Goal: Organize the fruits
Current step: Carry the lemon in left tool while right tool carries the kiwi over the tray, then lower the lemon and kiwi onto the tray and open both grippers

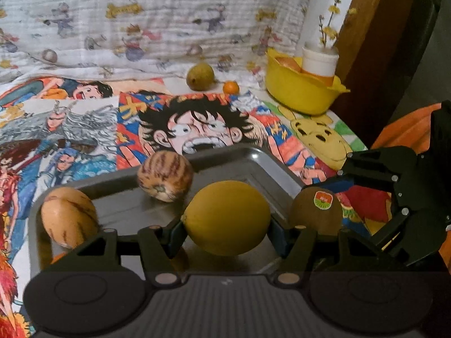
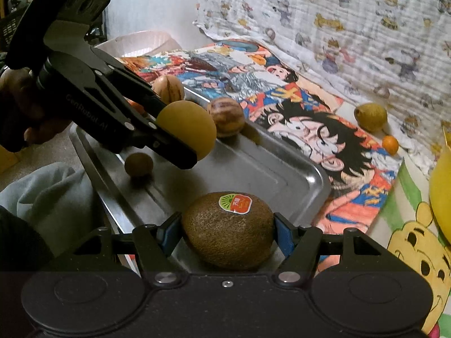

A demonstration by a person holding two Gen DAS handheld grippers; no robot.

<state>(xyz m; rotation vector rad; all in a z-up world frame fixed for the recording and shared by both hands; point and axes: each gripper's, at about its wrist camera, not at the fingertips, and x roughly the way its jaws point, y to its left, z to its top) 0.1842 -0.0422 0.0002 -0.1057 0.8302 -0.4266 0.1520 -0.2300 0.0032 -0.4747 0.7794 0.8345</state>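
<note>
left gripper (image 1: 227,226) clasping lemon (image 1: 227,218), right gripper (image 2: 227,233) clasping kiwi (image 2: 227,229)

Each camera sits just behind its own tool, looking steeply down along the fingers. Both views share the metal tray (image 1: 253,166) and cartoon-printed surface (image 1: 84,118); the right view also catches the left tool (image 2: 180,132) close by.

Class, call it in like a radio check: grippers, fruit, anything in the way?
Left gripper shut on yellow fruit. Right gripper shut on kiwi. Both over metal tray. Two striped fruits and a small brown one already in tray; landing spots free.
</note>
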